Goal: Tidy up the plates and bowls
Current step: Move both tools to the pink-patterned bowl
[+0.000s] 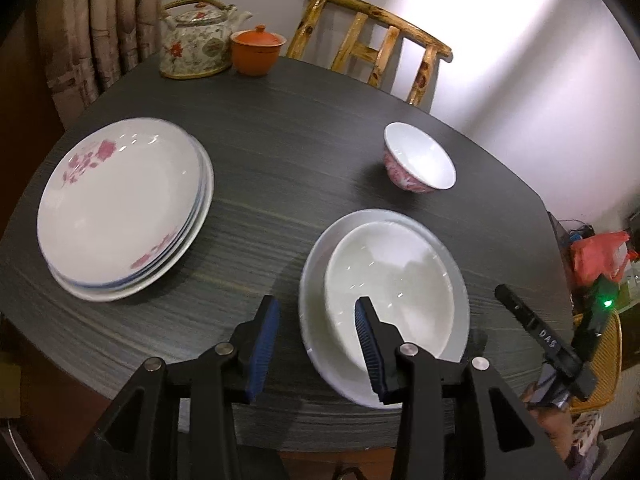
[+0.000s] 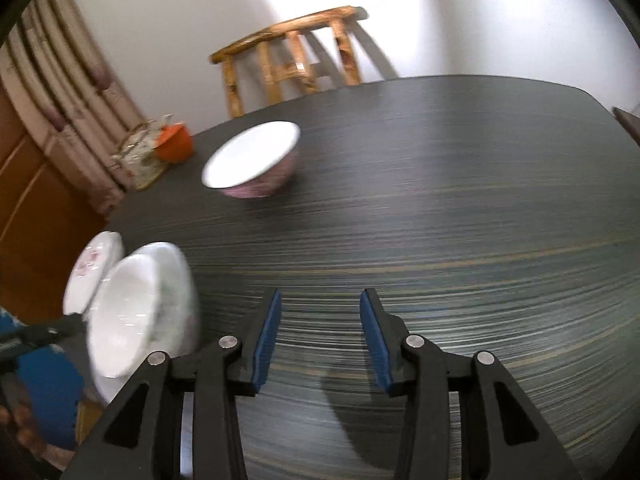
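Our left gripper (image 1: pixel 316 344) is spread and holds nothing, one pad over the white bowls (image 1: pixel 390 292) nested at the bench's (image 1: pixel 300 152) near edge. Our right gripper (image 2: pixel 320 340) is also spread, empty, above bare bench. The plates (image 1: pixel 120 208) sit stacked to the left; the pink bowl (image 1: pixel 418 158) stands alone, well apart. The nested bowls seem, through the blur, close to the edge, so a careless nudge could tip them off. Gripping the pink bowl's thin rim off-centre could let it slip.
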Demonstrator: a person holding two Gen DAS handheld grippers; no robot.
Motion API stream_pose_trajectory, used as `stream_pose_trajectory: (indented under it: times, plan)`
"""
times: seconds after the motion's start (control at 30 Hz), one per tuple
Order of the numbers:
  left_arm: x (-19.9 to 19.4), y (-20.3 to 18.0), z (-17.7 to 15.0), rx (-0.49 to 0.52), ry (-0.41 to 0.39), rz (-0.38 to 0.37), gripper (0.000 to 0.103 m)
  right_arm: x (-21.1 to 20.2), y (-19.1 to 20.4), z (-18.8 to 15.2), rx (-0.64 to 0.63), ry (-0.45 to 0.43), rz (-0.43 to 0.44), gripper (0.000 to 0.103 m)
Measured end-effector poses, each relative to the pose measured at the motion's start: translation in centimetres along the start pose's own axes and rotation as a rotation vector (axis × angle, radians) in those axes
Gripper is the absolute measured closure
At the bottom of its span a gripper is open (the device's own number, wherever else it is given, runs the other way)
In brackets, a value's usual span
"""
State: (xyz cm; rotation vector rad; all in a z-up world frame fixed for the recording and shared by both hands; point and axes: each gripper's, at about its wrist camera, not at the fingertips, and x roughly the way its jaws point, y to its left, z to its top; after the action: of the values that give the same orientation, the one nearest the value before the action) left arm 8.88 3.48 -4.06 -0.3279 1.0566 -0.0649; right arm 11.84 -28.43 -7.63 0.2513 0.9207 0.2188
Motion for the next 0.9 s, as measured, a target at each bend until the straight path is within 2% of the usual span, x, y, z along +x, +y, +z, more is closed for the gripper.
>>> stream_pose_trajectory:
  times: [0.1,0.23,0.43,0.7,0.9]
  plan:
    - [-0.1,-1.2,1.2,0.031,-0.005,-0.022,0.063,0.4,-1.7,-0.1,0.046,0.004,0.006,0.053]
    - [0.4,-2.5,3.1,0.047,0.012,-0.071,0.058,1.2,-3.6,-0.7,0.086,0.019,-0.010,0.053]
    - [2.6,-3.5,6.3,0.003,0.082,-0.150,0.058,1.3,-5.3,-1.2,0.100,-0.013,0.009,0.052]
    - [7.3,-4.2,11.4,-0.082,0.181,-0.241,0.057,2.3,-5.7,0.4,0.108,0.018,0.075,0.047]
    - [10.6,-4.3,14.8,-0.115,0.221,-0.257,0.057,3.8,-6.1,2.8,0.153,0.057,0.125,0.046]
